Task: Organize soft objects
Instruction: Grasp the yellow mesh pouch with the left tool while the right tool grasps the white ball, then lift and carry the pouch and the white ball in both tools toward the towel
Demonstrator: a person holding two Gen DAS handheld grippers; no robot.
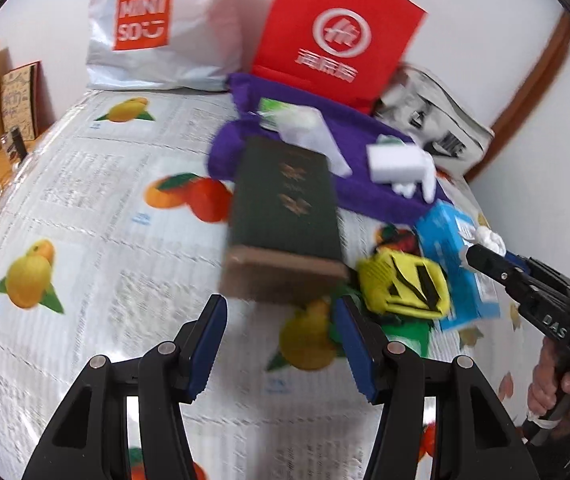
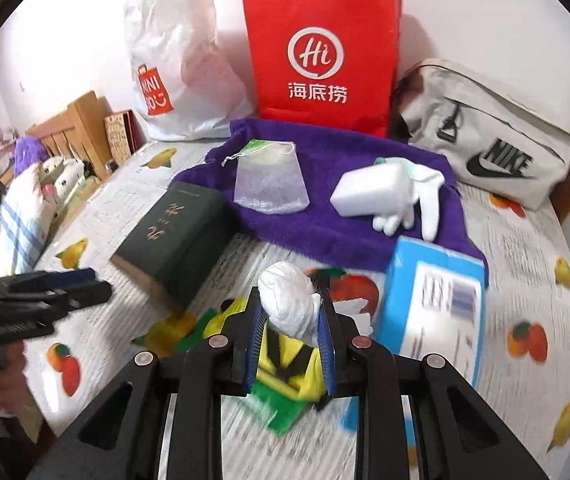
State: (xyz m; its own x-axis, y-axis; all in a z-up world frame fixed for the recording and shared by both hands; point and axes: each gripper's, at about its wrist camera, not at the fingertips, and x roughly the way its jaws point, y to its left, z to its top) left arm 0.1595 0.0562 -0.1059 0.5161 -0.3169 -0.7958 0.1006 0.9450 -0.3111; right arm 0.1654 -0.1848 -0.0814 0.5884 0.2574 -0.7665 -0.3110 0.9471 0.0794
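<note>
My right gripper is shut on a crumpled white soft wad, held above a yellow and black fabric item; it also shows in the left wrist view. My left gripper is open and empty, just in front of a dark green book. A purple towel lies at the back with a mesh pouch, a white foam block and a white glove on it. A blue box lies to the right.
A red paper bag, a white Miniso plastic bag and a grey Nike bag stand along the back wall. A wooden headboard and plush toys are at the left. The fruit-print cover spreads below.
</note>
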